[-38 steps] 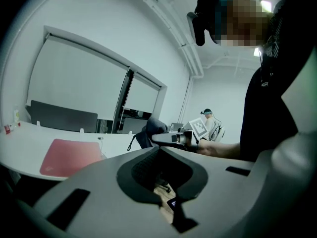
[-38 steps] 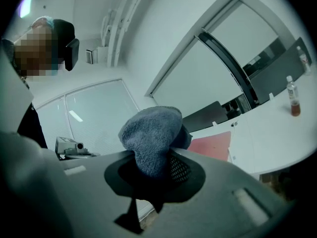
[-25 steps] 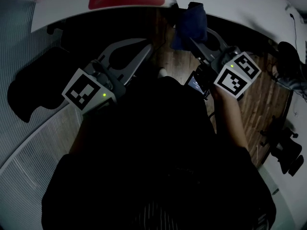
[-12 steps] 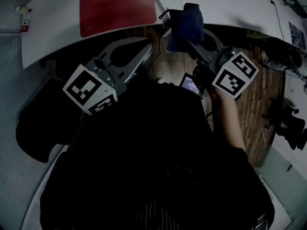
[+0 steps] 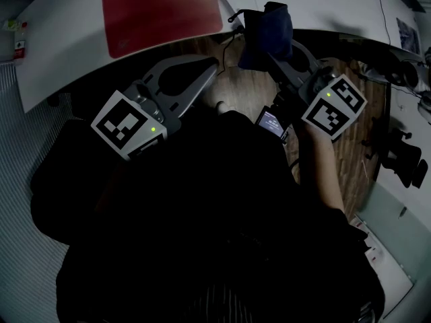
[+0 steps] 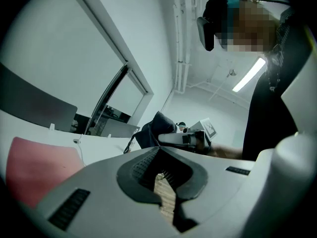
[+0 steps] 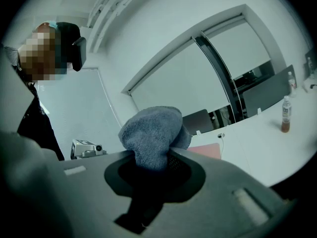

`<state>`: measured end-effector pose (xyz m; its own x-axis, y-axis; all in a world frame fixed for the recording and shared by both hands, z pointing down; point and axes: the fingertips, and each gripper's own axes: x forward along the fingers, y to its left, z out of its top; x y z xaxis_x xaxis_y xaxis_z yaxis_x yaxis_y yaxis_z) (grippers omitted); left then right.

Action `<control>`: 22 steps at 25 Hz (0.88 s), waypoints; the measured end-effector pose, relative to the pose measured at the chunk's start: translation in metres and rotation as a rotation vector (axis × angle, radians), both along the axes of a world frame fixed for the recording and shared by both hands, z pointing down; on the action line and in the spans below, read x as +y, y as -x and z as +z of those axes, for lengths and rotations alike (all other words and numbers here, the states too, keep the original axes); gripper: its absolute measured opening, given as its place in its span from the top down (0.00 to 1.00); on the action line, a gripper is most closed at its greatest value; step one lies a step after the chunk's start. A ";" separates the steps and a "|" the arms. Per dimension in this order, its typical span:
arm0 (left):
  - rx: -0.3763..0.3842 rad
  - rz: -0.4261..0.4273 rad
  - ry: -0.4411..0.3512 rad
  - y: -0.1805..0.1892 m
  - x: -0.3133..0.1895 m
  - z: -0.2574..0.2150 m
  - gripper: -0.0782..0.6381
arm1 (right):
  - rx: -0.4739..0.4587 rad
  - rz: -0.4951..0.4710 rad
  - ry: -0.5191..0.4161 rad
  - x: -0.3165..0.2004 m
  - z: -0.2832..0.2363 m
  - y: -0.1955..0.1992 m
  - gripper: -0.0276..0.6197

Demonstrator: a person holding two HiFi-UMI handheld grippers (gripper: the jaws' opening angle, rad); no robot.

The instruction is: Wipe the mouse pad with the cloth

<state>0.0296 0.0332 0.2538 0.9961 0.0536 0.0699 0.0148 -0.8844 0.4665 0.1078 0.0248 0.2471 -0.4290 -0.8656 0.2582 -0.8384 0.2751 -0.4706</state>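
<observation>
The red mouse pad (image 5: 161,12) lies flat on the white table (image 5: 60,52) at the upper left; it also shows in the left gripper view (image 6: 34,170) and the right gripper view (image 7: 205,150). A dark blue cloth (image 5: 266,32) bulges out of my right gripper (image 5: 269,51), which is shut on it near the table's edge. The bunched cloth (image 7: 151,133) fills that gripper (image 7: 151,155). My left gripper (image 5: 212,66) hangs below the table edge, under the pad, jaws together and empty (image 6: 159,148). From it I see the cloth (image 6: 156,129) to the right.
A bottle (image 7: 285,114) stands on the table at the right, and a cable (image 5: 229,15) runs beside the pad's right edge. Wooden floor (image 5: 363,133) lies under the table's curved edge. A dark chair base (image 5: 404,160) stands at the far right. The person's dark clothing fills the lower view.
The table and red pad have slid further into the head view, with more of the pad showing. Both grippers keep their pose; the cloth stays held in the right one.
</observation>
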 end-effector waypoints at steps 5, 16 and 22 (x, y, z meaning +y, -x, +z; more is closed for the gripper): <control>-0.009 0.024 0.033 0.023 -0.013 0.018 0.88 | 0.011 0.048 0.023 -0.018 0.010 0.012 0.85; -0.015 -0.107 0.054 0.045 -0.040 0.016 0.88 | 0.072 -0.050 0.049 -0.020 0.004 0.020 0.85; -0.046 -0.205 0.006 0.053 -0.058 0.005 0.88 | 0.052 -0.128 0.015 -0.045 0.000 0.016 0.85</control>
<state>-0.0233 -0.0248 0.2593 0.9820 -0.1494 0.1159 -0.1867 -0.8637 0.4681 0.0919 -0.0206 0.2473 -0.5215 -0.8003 0.2958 -0.8202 0.3747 -0.4323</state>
